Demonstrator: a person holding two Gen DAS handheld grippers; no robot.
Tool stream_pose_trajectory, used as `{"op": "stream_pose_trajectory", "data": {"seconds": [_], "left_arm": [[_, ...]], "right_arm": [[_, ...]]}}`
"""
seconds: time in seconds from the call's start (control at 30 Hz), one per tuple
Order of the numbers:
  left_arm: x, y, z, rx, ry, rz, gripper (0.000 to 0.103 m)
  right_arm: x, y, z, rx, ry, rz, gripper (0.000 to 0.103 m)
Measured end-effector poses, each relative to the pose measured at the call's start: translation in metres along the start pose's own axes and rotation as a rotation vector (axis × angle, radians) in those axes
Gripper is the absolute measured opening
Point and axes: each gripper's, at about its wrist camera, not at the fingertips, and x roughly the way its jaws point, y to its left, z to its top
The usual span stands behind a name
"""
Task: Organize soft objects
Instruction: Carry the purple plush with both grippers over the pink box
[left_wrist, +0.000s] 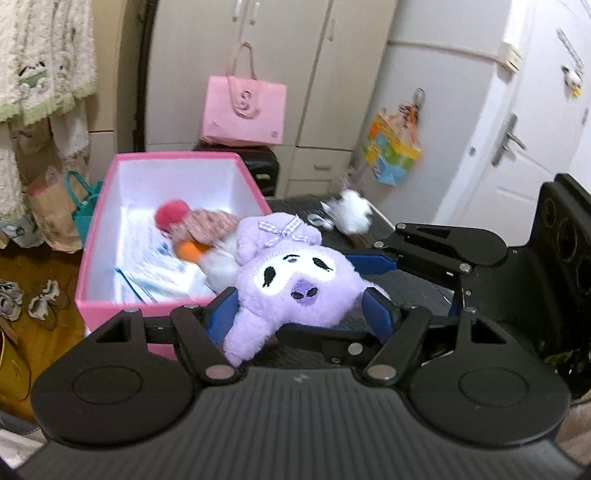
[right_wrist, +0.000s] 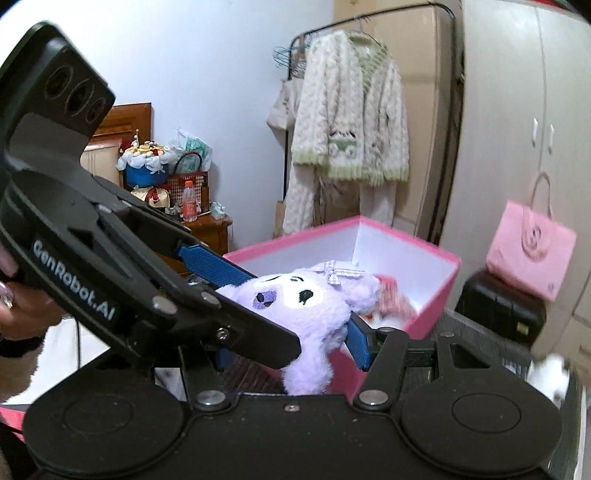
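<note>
1 pink box (left_wrist: 99, 266), rectangular, white inside, open top, w/ 1 small doll (left_wrist: 195, 225) (red pom-pom, checked fabric) lying on papers. Right of it, 1 purple plush (left_wrist: 291, 280), fuzzy, gingham bow, embroidered face, held up at the box's near edge. 2 grippers on it: left gripper (left_wrist: 301, 310) blue ribbed pads either side of plush at mid width, contact unclear; right gripper (right_wrist: 314, 332) pads against plush, gripping it. 1 white fluffy toy (left_wrist: 351, 214) lies farther right on dark ribbed surface (left_wrist: 295, 206).
</note>
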Motion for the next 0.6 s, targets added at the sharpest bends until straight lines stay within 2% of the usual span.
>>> {"op": "stream_pose_trajectory", "data": {"seconds": [0.17, 0.33, 0.47, 0.6], "left_arm": [[0.024, 0.035, 0.023, -0.048, 0.000, 0.022, 0.072], [0.056, 0.072, 0.043, -0.108, 0.032, 0.041, 0.072], [0.085, 0.098, 0.054, -0.153, 0.066, 0.063, 0.072], [0.108, 0.120, 0.056, -0.202, 0.116, 0.077, 0.072]], "right_arm": [[0.041, -0.015, 0.022, -0.053, 0.027, 0.007, 0.064], [0.090, -0.035, 0.041, -0.115, 0.103, 0.043, 0.065], [0.124, -0.051, 0.047, -0.185, 0.132, 0.094, 0.067], [0.150, -0.060, 0.044, -0.200, 0.165, 0.135, 0.067]]}}
